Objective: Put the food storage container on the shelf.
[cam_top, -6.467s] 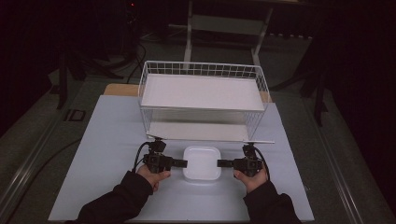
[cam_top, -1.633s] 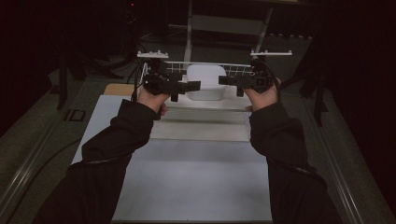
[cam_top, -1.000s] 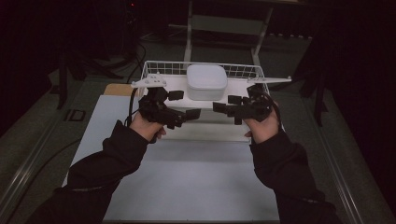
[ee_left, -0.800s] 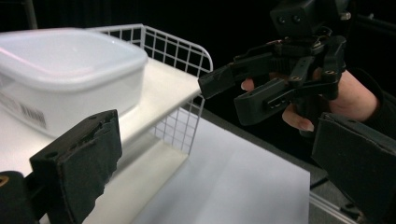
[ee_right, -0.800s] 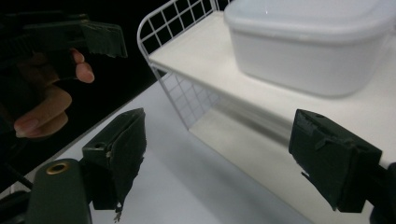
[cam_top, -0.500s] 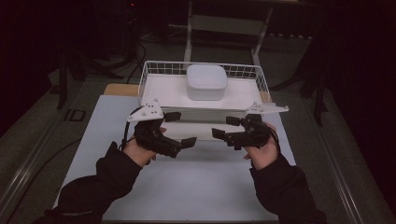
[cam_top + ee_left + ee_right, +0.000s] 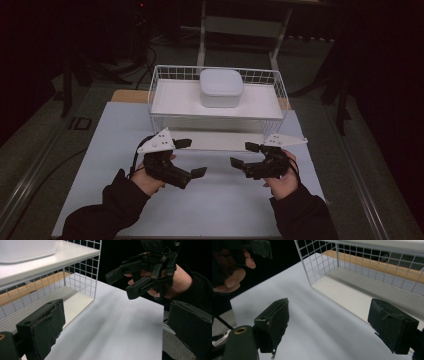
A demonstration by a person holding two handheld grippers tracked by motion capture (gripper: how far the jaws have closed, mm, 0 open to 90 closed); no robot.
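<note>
On the top shelf of the wire rack (image 7: 218, 100), toward its back edge, sits the white container (image 7: 221, 87). Well in front of the rack, left gripper (image 7: 189, 158) and right gripper (image 7: 243, 155) hover with jaws spread, empty. Retreating well means drawing both straight back, clear of the rack's front wires.

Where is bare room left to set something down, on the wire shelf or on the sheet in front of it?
On the shelf's top, bare board lies left and right of the white box. The lower tier looks bare. The sheet is open between the left gripper and right gripper, both open.
</note>
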